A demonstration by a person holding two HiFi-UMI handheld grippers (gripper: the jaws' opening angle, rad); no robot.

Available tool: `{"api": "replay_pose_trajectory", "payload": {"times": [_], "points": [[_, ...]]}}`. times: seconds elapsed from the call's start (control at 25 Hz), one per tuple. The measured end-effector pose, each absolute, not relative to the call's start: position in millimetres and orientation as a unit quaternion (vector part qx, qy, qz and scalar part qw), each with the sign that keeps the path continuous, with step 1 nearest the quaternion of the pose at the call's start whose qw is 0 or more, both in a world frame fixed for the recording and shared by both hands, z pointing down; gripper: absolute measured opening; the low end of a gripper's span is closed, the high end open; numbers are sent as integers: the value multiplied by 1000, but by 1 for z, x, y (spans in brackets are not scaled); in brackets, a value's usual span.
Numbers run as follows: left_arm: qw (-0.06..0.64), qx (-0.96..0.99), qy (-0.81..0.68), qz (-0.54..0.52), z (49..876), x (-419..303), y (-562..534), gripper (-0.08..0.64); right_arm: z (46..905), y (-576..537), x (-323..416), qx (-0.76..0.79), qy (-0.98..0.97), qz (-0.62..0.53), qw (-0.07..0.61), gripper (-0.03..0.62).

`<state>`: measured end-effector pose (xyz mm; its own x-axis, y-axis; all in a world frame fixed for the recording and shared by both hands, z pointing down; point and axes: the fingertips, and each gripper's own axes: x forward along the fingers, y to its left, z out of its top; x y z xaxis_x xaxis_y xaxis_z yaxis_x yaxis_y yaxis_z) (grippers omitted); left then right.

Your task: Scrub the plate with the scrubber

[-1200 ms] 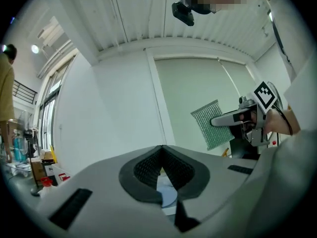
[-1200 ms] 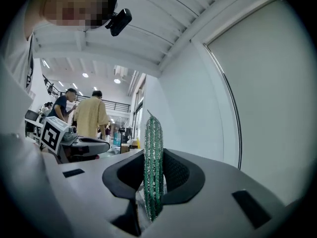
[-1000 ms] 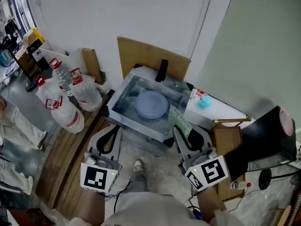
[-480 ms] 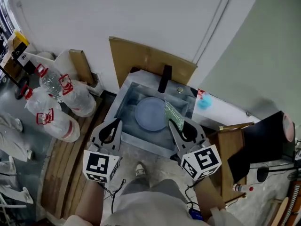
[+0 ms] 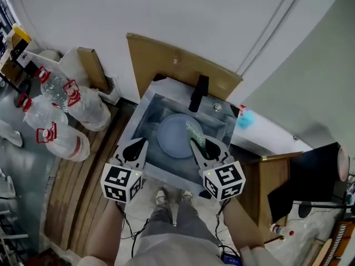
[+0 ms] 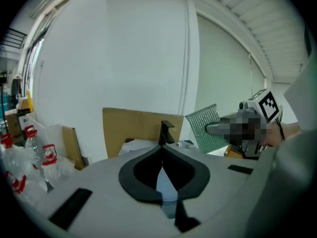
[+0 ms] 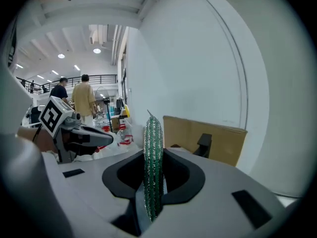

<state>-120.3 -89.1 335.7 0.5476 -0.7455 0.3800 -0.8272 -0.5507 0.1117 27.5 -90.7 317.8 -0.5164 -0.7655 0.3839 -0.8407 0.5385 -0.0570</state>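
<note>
Head view: one plate (image 5: 175, 137) in one sink (image 5: 146, 114); two grippers at its near rim, left gripper (image 5: 137, 144), right gripper (image 5: 195, 144).
Left gripper view: jaws pressed together, empty.
Right gripper view: jaws clamped on one green scrubber (image 7: 152, 167), upright.

white wall (image 5: 166, 10) across twelve o'clock, a brown cardboard sheet (image 5: 161, 57) leaning on it right behind the steel sink (image 5: 141, 115). grey-green panel (image 5: 321, 65) up at two o'clock. big water bottles (image 5: 83, 107) bunched at nine, wooden floor planks (image 5: 77, 176) at eight. ceiling lamps (image 7: 96, 50) glowing in the hall beyond.
</note>
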Motion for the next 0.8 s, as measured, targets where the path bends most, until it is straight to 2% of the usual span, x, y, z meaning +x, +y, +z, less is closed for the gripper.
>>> {"api": "replay_pose_trajectory", "payload": {"times": [0.44, 0.56, 0.8], "points": [[273, 824, -464, 174, 459, -102, -143, 28, 436, -140, 14, 398, -870, 195, 214, 106], [318, 813, -449, 193, 499, -91, -155, 130, 465, -151, 11, 392, -865, 216, 224, 106], [395, 774, -438, 230, 574, -85, -177, 160, 514, -166, 7, 384, -853, 269, 230, 106]]}}
